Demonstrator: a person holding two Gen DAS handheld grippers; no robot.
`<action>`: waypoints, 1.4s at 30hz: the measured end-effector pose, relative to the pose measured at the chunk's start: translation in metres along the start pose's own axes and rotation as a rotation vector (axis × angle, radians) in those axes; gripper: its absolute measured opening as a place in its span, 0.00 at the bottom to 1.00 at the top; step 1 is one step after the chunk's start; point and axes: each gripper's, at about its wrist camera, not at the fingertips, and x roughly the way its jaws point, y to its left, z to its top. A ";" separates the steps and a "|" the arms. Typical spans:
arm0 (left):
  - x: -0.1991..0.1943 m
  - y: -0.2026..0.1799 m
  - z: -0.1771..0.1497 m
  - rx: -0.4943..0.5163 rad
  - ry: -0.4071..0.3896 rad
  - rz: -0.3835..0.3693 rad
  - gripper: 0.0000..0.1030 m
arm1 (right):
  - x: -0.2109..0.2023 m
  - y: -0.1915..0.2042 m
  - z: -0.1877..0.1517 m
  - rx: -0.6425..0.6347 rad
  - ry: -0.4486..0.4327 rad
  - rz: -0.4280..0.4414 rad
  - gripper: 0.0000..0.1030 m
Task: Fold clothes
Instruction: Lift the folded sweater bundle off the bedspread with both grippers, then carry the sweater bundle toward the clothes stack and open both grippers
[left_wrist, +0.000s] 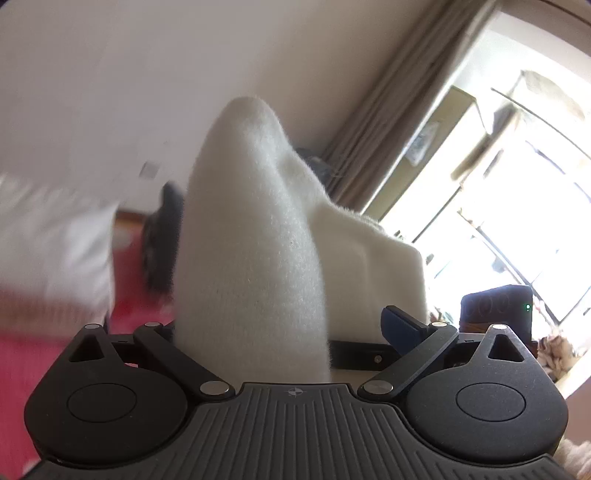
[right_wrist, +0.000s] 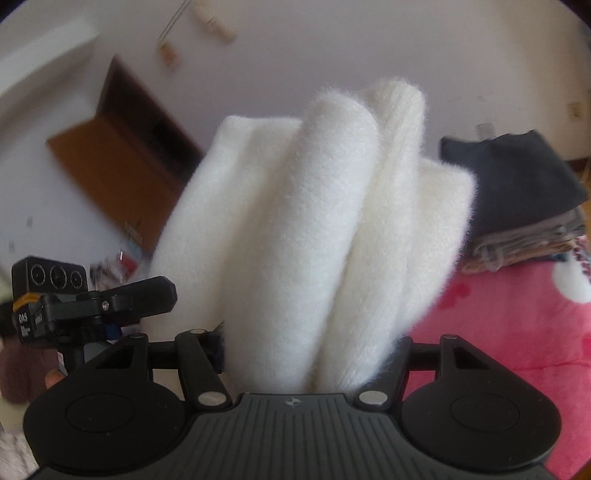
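Left gripper (left_wrist: 288, 332): clamped on a white fluffy garment (left_wrist: 258, 240); the fabric rises as one thick fold straight ahead of the fingers and covers the left finger completely.
Right gripper (right_wrist: 314, 354): closed on the same garment (right_wrist: 314, 221), bunched into three upright folds that hide both fingertips.
Only in the right view: the other gripper (right_wrist: 92, 306) to the left, a stack of folded clothes (right_wrist: 517, 206) with a dark grey piece on top, ahead to the right on a pink blanket (right_wrist: 517, 321).
Only in the left view: a bright window (left_wrist: 517, 184) and beige curtain (left_wrist: 399, 96) to the right.
Hard to make out: the left part of the left view is motion-blurred; a dark shape (left_wrist: 162, 240) behind the garment cannot be identified.
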 end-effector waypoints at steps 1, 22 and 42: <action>0.005 -0.009 0.013 0.019 0.002 -0.003 0.96 | -0.005 -0.004 0.010 0.016 -0.009 -0.006 0.64; -0.029 0.063 0.096 -0.216 0.054 -0.195 0.96 | 0.013 0.100 0.191 -0.100 0.228 -0.354 0.63; 0.016 0.205 -0.045 -0.951 -0.575 0.283 0.96 | 0.329 0.076 0.215 -0.754 0.912 -0.055 0.61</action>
